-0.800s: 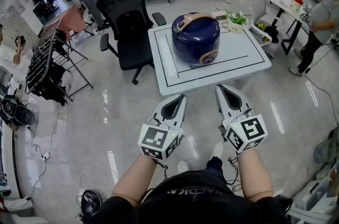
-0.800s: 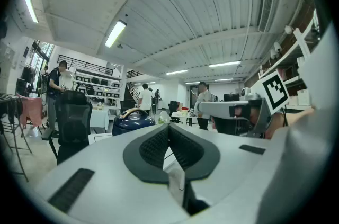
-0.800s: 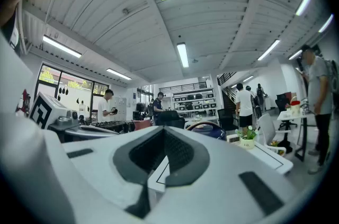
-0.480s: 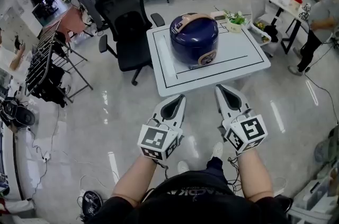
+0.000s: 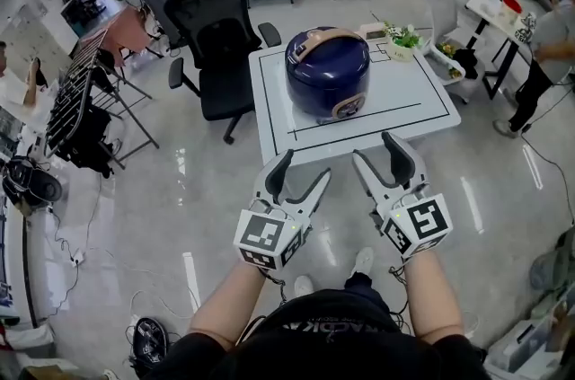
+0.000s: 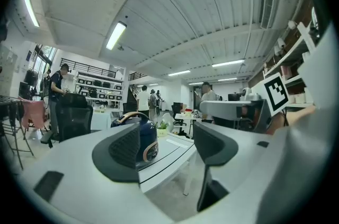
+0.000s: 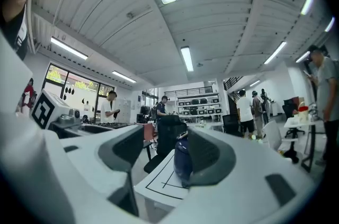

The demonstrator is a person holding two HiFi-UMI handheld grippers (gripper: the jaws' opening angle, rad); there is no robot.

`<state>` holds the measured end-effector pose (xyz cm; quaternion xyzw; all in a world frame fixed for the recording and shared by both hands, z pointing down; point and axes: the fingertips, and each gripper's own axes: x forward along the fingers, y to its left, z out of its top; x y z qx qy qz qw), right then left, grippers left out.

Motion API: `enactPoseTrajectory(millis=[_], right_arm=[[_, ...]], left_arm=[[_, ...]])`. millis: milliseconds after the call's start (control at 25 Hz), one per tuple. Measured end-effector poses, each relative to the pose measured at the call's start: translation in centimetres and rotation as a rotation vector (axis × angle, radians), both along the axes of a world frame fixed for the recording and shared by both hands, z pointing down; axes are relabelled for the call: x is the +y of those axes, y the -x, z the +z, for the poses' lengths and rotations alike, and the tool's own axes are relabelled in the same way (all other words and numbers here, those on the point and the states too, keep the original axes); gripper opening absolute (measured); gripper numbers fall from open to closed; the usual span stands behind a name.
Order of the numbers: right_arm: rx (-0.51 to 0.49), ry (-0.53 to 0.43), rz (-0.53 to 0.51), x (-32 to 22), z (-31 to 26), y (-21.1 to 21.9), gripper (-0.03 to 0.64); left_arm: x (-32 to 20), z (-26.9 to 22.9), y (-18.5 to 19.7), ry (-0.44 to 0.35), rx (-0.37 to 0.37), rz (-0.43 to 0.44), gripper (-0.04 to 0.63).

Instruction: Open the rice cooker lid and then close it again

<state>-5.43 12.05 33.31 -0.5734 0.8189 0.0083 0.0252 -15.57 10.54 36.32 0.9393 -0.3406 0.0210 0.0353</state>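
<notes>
Rice cooker [image 5: 328,73] untouched; left hand-held gripper [image 5: 301,172], right hand-held gripper [image 5: 379,152] newly spread open.

Black office chair [image 5: 214,23] beside a white table [image 5: 422,100], small potted plant [image 5: 402,38] on its far corner, drying rack [image 5: 76,100] at left.
</notes>
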Motion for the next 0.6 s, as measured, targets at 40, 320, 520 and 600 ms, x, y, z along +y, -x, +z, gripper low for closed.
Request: enactPoseTrajectory(millis=[40, 320, 520, 600], right_arm=[[0.004, -0.003, -0.001, -0.4, -0.1, -0.6, 0.244], [0.015, -0.011, -0.05, -3.2, -0.5, -5.5, 0.244], [0.027, -0.023, -0.087, -4.8, -0.9, -9.0, 0.244], [0.032, -0.025, -0.099, -5.3, -1.1, -10.4, 0.244]], left_arm=[[-0.3, -0.1, -0.5, -0.003, -0.003, -0.007, 0.307], [-2.8, -0.6, -5.2, -0.022, 0.005, -0.056, 0.308], [-4.2, -0.9, -8.9, -0.032, 0.016, -0.089, 0.308], [-4.5, -1.1, -10.3, -0.037, 0.019, -0.099, 0.308]])
